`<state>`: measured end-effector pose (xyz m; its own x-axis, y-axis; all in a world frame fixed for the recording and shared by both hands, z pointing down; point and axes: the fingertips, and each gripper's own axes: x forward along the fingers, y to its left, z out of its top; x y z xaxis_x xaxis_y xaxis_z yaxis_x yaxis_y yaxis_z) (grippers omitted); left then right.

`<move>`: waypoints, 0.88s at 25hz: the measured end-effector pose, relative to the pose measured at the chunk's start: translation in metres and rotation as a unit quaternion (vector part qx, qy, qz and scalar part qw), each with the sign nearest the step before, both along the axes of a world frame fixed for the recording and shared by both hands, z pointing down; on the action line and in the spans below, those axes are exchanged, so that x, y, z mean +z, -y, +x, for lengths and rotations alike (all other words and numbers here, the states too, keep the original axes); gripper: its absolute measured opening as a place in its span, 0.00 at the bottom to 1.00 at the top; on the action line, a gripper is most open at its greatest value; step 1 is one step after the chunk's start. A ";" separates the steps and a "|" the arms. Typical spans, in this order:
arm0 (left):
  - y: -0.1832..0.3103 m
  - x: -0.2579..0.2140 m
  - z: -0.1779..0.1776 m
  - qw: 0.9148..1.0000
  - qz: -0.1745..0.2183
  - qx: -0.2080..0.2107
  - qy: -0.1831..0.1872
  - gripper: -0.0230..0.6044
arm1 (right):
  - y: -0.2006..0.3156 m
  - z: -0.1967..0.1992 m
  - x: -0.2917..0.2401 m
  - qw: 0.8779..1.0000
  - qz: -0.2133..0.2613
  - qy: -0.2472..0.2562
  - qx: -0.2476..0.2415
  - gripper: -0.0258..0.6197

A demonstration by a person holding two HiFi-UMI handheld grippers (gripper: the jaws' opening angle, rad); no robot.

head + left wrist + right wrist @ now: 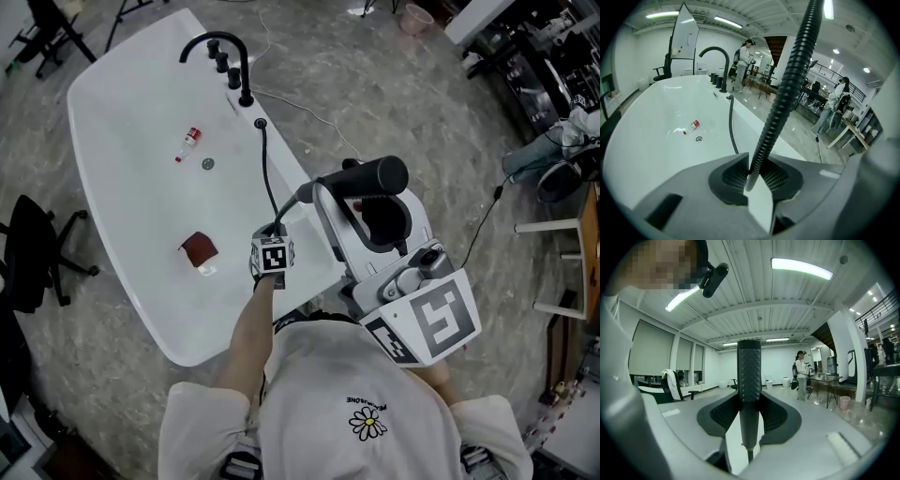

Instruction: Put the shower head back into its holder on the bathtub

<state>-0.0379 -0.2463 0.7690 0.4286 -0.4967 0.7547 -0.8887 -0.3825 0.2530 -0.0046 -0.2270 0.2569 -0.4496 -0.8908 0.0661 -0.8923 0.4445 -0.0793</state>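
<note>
The white bathtub (122,112) lies ahead with a black faucet (230,58) on its far rim. Beside the faucet is the small black holder (261,123). From there a black ribbed hose (268,183) runs down to my left gripper (275,232). In the left gripper view that gripper (751,180) is shut on the hose (780,98), which rises up and right. My right gripper (361,192) is raised to the right of the tub, shut on the black shower head (375,175). In the right gripper view the shower head (749,371) stands upright in the gripper (749,418).
A small red-capped bottle (190,141), a drain (207,163) and a reddish-brown object (198,248) lie inside the tub. A black office chair (33,253) stands left of it. A cable (309,112) trails on the floor at right. People (744,61) stand far off.
</note>
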 end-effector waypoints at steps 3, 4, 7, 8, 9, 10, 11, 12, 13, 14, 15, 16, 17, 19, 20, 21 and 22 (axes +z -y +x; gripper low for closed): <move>0.007 -0.005 -0.003 1.000 0.006 -0.010 -0.003 0.13 | 0.001 0.005 0.002 1.000 -0.002 -0.008 0.010 0.26; 0.011 -0.009 -0.006 1.000 0.011 -0.020 -0.007 0.13 | 0.002 0.007 0.002 1.000 -0.001 -0.011 0.014 0.26; 0.030 -0.029 -0.013 0.998 0.039 -0.043 -0.012 0.13 | 0.001 0.015 -0.001 1.000 0.007 -0.016 0.023 0.26; 0.038 -0.039 -0.016 0.997 0.055 -0.047 -0.009 0.13 | 0.001 0.018 -0.003 0.999 0.011 -0.016 0.026 0.26; 0.047 -0.051 -0.020 0.996 0.072 -0.051 -0.006 0.13 | -0.001 0.020 -0.005 0.999 0.014 -0.015 0.029 0.26; 0.057 -0.063 -0.024 0.994 0.090 -0.057 -0.005 0.13 | -0.002 0.023 -0.007 0.999 0.018 -0.013 0.032 0.26; 0.068 -0.077 -0.029 0.992 0.109 -0.064 -0.005 0.13 | -0.004 0.026 -0.009 0.999 0.022 -0.010 0.034 0.26; 0.079 -0.093 -0.033 0.989 0.130 -0.071 -0.005 0.12 | -0.006 0.028 -0.011 0.999 0.027 -0.007 0.036 0.26; 0.091 -0.110 -0.038 0.985 0.153 -0.078 -0.006 0.12 | -0.008 0.031 -0.014 0.999 0.031 -0.003 0.037 0.26; 0.102 -0.130 -0.043 0.980 0.178 -0.084 -0.008 0.12 | -0.010 0.033 -0.017 0.999 0.037 0.001 0.039 0.26; 0.113 -0.151 -0.046 0.975 0.203 -0.088 -0.012 0.12 | -0.012 0.035 -0.019 0.998 0.042 0.003 0.040 0.26; 0.121 -0.173 -0.049 0.969 0.229 -0.091 -0.018 0.12 | -0.014 0.037 -0.022 0.998 0.047 0.005 0.042 0.26; 0.129 -0.195 -0.051 0.962 0.254 -0.090 -0.027 0.12 | -0.017 0.039 -0.024 0.998 0.051 0.007 0.043 0.26; 0.142 -0.240 -0.050 0.948 0.304 -0.080 -0.040 0.12 | -0.020 0.041 -0.028 0.997 0.058 0.009 0.043 0.26; 0.148 -0.263 -0.048 0.941 0.328 -0.071 -0.043 0.12 | -0.021 0.043 -0.029 0.997 0.062 0.010 0.042 0.26; 0.154 -0.285 -0.045 0.933 0.351 -0.062 -0.044 0.12 | -0.022 0.043 -0.030 0.997 0.064 0.011 0.041 0.26; 0.159 -0.306 -0.043 0.926 0.372 -0.054 -0.045 0.12 | -0.024 0.043 -0.031 0.997 0.066 0.013 0.040 0.26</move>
